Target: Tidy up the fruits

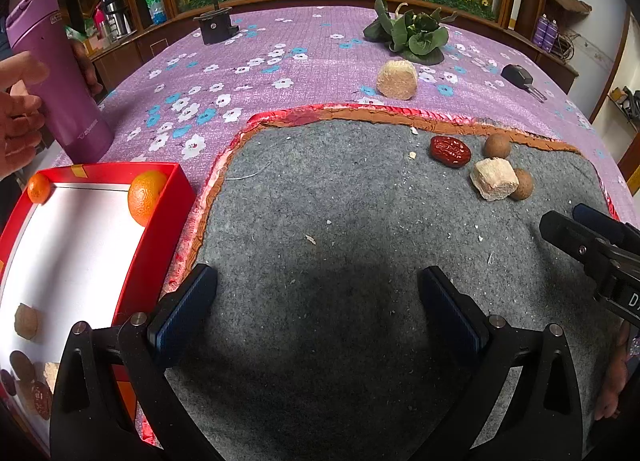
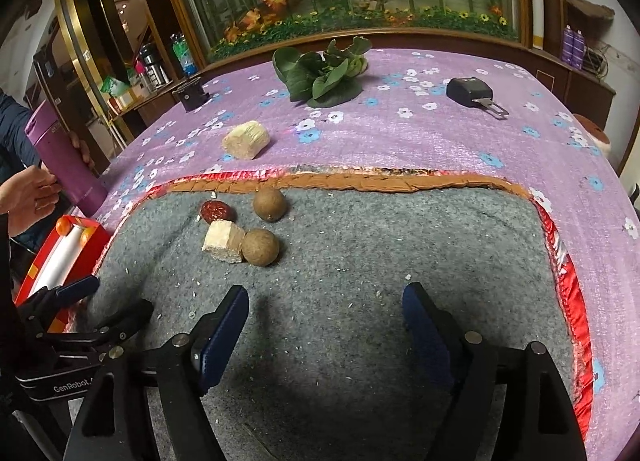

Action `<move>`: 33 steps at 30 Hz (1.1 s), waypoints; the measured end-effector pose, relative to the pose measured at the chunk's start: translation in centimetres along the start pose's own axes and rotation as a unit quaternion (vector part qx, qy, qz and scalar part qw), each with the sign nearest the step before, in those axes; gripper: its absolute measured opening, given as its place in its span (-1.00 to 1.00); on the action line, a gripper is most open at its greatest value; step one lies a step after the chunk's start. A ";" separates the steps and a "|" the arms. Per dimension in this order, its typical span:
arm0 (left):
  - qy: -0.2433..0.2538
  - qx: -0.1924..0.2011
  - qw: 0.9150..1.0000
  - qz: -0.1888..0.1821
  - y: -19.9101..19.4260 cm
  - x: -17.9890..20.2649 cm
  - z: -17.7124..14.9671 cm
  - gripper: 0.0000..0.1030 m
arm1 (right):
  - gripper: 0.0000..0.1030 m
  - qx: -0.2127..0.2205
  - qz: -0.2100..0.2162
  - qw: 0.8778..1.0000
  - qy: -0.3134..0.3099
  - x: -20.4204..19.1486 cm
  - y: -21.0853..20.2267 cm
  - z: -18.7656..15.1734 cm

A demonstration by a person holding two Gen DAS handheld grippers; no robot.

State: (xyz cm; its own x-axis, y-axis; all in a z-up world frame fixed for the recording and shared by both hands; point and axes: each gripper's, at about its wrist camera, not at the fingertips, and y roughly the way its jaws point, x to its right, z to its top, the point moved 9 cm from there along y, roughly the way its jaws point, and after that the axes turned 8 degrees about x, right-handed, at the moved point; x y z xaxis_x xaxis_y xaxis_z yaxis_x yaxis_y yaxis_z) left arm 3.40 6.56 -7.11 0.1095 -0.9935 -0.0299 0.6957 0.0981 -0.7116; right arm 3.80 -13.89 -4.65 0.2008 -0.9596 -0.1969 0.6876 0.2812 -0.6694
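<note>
1. Your left gripper (image 1: 316, 301) hovered over the grey felt mat (image 1: 360, 261) near its left edge, jaws spread wide with nothing between them.
2. Your right gripper (image 2: 324, 321) hung over the same mat toward its near edge, jaws likewise spread and empty.
3. The red box (image 1: 160, 221) sat just off the mat's left edge, its white floor showing.
4. Inside it, a large orange (image 1: 145, 197) rested in the far right corner and a small orange (image 1: 39, 187) in the far left corner.
5. Along the box's left wall lay a brown round fruit (image 1: 26, 321); in the near corner sat more small pieces, among them another brown one (image 1: 22, 365) and a dark red one (image 1: 40, 399), partly hidden behind your left gripper.
6. Still on the mat, near its far edge, were a red date (image 2: 218, 211), two brown round fruits (image 2: 270, 203) (image 2: 260, 247) and a pale cut chunk (image 2: 222, 245); the chunk touched the nearer brown fruit.
7. A second pale chunk (image 2: 246, 139) lay on the purple floral cloth (image 2: 440, 149) beyond the mat's far edge.
8. A leafy green vegetable (image 2: 324, 77) lay near the cloth's far edge.
9. At the cloth's left edge, another person's hand (image 1: 18, 117) held a purple flask (image 1: 56, 81).
</note>
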 end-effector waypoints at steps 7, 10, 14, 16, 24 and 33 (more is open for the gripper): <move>0.000 0.000 1.000 0.000 0.0 0.0 0.0 1.00 | 0.62 -0.003 0.001 1.000 -0.005 -0.3 0.0 -0.1; 0.000 0.000 1.000 0.000 0.0 0.0 0.0 1.00 | 0.68 -0.007 -0.003 1.000 -0.016 -0.6 0.2 -0.2; 0.000 0.000 1.000 0.000 0.1 0.0 0.0 1.00 | 0.68 -0.005 0.003 1.000 -0.010 -0.5 0.2 -0.1; 0.000 0.000 1.000 0.000 0.0 0.0 0.0 1.00 | 0.69 -0.004 0.007 1.000 -0.006 -0.4 0.2 -0.1; 0.000 0.001 1.000 0.000 0.0 0.0 0.0 1.00 | 0.83 -0.009 0.012 1.000 -0.015 -0.8 0.4 -0.2; 0.000 0.000 1.000 0.000 0.1 0.0 0.0 1.00 | 0.84 -0.011 0.009 1.000 -0.019 -1.0 0.4 -0.3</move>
State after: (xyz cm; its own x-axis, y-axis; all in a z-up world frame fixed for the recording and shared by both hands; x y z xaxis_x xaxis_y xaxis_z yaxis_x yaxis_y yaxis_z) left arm 3.45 6.52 -7.15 0.1095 -0.9935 -0.0305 0.6956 0.0984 -0.7117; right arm 3.71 -12.83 -4.93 0.2398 -0.9535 -0.1824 0.6687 0.2984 -0.6810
